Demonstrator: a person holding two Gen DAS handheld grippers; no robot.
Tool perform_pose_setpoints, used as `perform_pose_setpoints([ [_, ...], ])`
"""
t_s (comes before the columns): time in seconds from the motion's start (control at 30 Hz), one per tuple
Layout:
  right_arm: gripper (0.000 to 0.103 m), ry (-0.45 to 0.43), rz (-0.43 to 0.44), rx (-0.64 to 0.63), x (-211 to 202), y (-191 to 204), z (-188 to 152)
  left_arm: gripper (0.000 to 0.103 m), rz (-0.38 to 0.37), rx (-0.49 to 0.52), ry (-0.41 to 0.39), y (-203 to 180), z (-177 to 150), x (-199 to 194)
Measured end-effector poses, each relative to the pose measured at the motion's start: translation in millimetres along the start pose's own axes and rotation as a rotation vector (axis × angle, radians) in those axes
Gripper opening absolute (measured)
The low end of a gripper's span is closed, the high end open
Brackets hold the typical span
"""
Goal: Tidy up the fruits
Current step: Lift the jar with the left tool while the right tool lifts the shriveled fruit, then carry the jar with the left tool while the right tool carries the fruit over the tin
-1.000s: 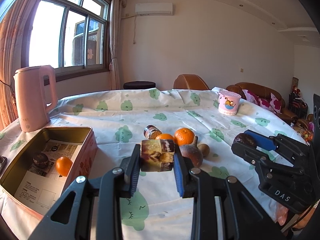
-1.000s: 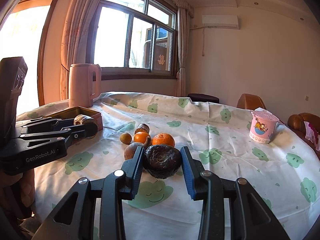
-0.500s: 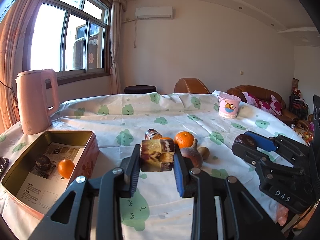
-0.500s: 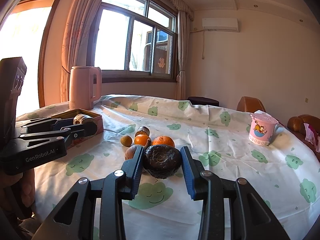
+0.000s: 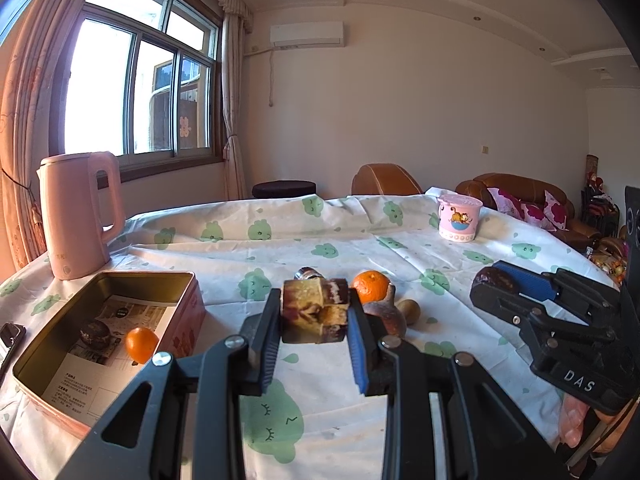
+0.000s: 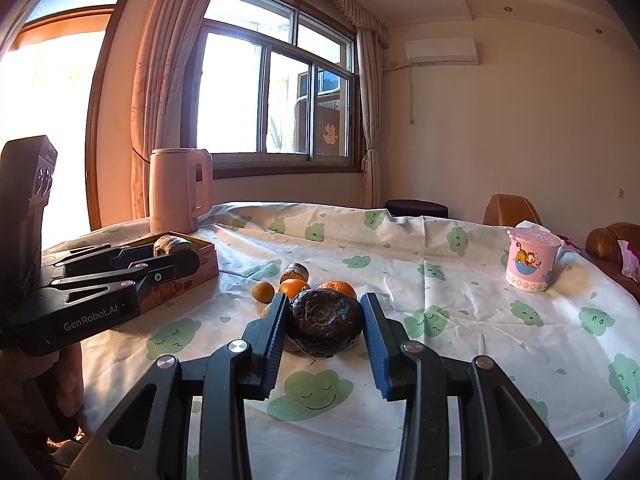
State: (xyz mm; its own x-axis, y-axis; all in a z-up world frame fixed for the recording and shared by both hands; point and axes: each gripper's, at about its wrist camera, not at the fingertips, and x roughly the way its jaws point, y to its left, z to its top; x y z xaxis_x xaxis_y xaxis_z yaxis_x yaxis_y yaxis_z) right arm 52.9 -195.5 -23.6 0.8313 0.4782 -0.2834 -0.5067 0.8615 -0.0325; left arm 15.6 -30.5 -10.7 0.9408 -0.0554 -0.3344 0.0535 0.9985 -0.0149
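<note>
While L gripper (image 5: 314, 314) clamps brown chunk (image 5: 314, 310), R gripper (image 6: 325, 322) grips dark fruit (image 6: 325, 322)

**What the two wrist views leave unseen**

In the left wrist view, the held brown chunk (image 5: 314, 310) covers most of a small jar (image 5: 307, 272) and part of the orange (image 5: 370, 286). A dark object (image 5: 11, 335) is cut off at the left edge. The print on the paper (image 5: 86, 376) lining the tin (image 5: 182, 312) is too small to read. In the right wrist view, the dark round fruit (image 6: 325, 322) hides part of the fruit pile (image 6: 296, 286).
</note>
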Motion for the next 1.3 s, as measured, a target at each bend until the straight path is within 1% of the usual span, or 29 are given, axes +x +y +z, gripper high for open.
perform_pose_setpoints([
  [0.27,0.039,0.003,0.011,-0.015,-4.7,1.8,8.4,0.031,0.004,-0.006,0.003,2.7,1.4,-1.1],
  [0.4,0.039,-0.017,0.020,-0.016,-10.0,0.0,25.2,0.031,0.010,-0.009,0.004,6.8,3.0,-4.3],
  [0.6,0.039,-0.055,0.063,-0.034,-13.9,5.5,59.6,0.031,0.035,-0.033,0.002,22.4,8.7,-12.9],
  [0.77,0.039,-0.072,0.126,-0.044,-7.8,19.5,82.1,0.031,0.070,-0.054,-0.011,42.4,16.5,-20.4],
  [0.9,0.039,-0.072,0.170,-0.059,4.0,37.3,93.3,0.031,0.105,-0.073,-0.007,61.6,20.4,-21.4],
  [1.13,0.039,-0.063,0.240,-0.093,23.1,71.9,103.9,0.031,0.167,-0.103,0.005,100.5,24.7,-22.6],
  [1.3,0.039,-0.052,0.281,-0.118,39.7,96.6,111.3,0.031,0.205,-0.118,0.035,131.8,27.7,-18.1],
])
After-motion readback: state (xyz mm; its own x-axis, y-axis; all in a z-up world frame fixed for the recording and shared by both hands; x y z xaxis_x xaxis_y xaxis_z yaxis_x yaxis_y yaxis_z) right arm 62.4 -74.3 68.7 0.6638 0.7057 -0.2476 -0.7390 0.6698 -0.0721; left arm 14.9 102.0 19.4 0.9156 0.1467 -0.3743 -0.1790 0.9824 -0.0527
